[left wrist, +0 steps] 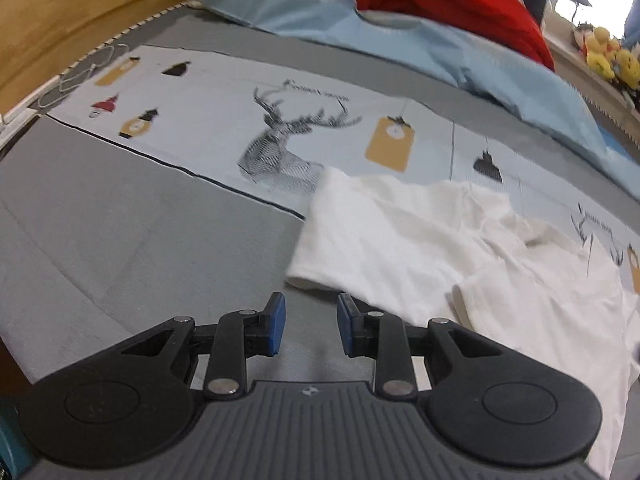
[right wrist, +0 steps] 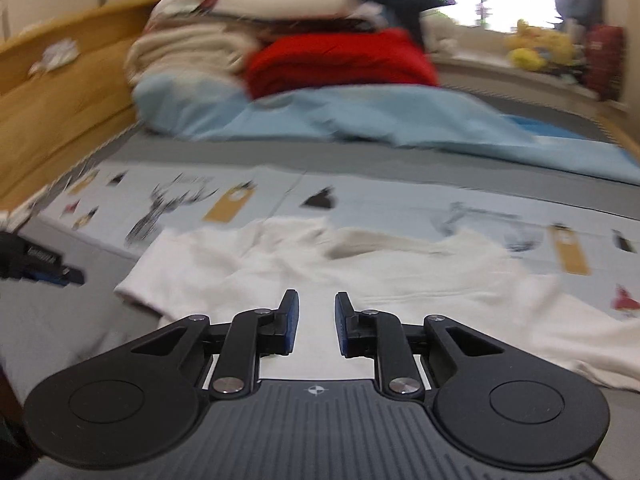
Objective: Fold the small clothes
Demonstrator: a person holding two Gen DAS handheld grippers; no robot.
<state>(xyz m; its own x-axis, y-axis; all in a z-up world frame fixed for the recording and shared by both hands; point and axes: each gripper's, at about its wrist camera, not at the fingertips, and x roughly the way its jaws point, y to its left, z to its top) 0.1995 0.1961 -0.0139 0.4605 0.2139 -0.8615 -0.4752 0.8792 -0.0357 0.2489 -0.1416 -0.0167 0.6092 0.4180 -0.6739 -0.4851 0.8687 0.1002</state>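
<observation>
Two pairs of jaws are mine, and both stand apart with nothing between their blue pads. My left gripper point(left wrist: 311, 322) hangs over bare grey mattress point(left wrist: 120, 248), just short of the white shirt point(left wrist: 420, 236); the shirt's near sleeve end lies a little beyond my right-hand pad and off to that side, not touching it. My right gripper point(right wrist: 317, 322) sits over the shirt point(right wrist: 360, 276) itself, white cloth showing in the gap between the pads, though I cannot tell whether the tips touch it.

The shirt lies spread and rumpled, partly on the grey mattress and partly on the pale printed sheet point(left wrist: 224, 120) beyond it. From the left camera the print is sharp: a deer's head just past the shirt's far sleeve, with tan tags and small dark shapes around it. The right camera is blurred and shows the same print only as smears.

Only the right view shows my other gripper point(right wrist: 40, 266), a dark shape at the picture's left edge, beside the shirt's sleeve. It also shows the whole stack of folded clothes point(right wrist: 256, 28) far beyond the shirt, on a light blue blanket point(right wrist: 360, 120); the left view cuts that stack down to a red bundle point(left wrist: 452, 4). Both show the wooden bed frame point(left wrist: 72, 20) and yellow soft toys point(right wrist: 532, 50) on a sill.
</observation>
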